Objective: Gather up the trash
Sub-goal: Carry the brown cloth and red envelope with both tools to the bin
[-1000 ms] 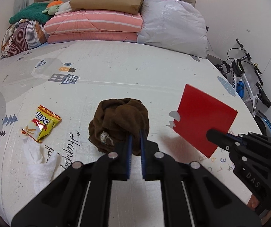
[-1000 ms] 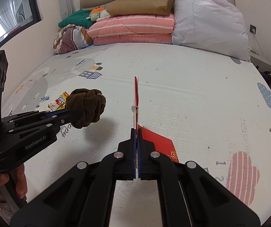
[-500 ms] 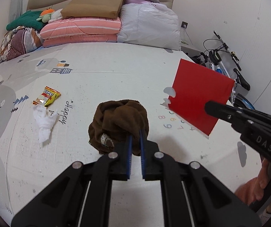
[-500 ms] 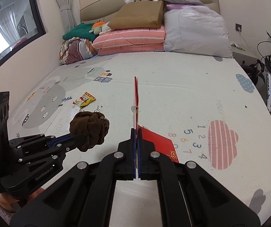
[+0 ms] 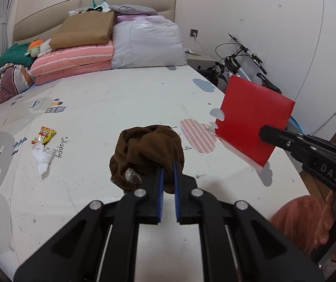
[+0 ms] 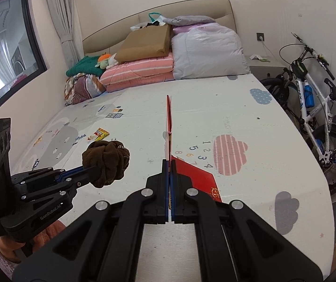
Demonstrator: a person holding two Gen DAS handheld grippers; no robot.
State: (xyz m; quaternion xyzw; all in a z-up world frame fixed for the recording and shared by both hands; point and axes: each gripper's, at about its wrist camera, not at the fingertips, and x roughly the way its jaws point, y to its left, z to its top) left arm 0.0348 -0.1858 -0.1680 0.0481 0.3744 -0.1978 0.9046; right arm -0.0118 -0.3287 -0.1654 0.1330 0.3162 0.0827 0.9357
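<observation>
My jaws hid the brown cloth's (image 5: pixel 144 155) lower edge; the snack wrapper's (image 5: pixel 46 134) print was too small to read.

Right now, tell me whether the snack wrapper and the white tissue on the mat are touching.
Cannot tell. In the left wrist view the snack wrapper lies right against the top of the white tissue, but no clear contact or gap shows.

We find the snack wrapper (image 5: pixel 44 135) lying on the play mat (image 5: pixel 111 108), the crumpled tissue (image 5: pixel 42 158) just before it. Folded bedding (image 5: pixel 74 63) is stacked behind, against the headboard (image 5: pixel 130 2). A bicycle (image 6: pixel 313 108) stands right of the mat.
</observation>
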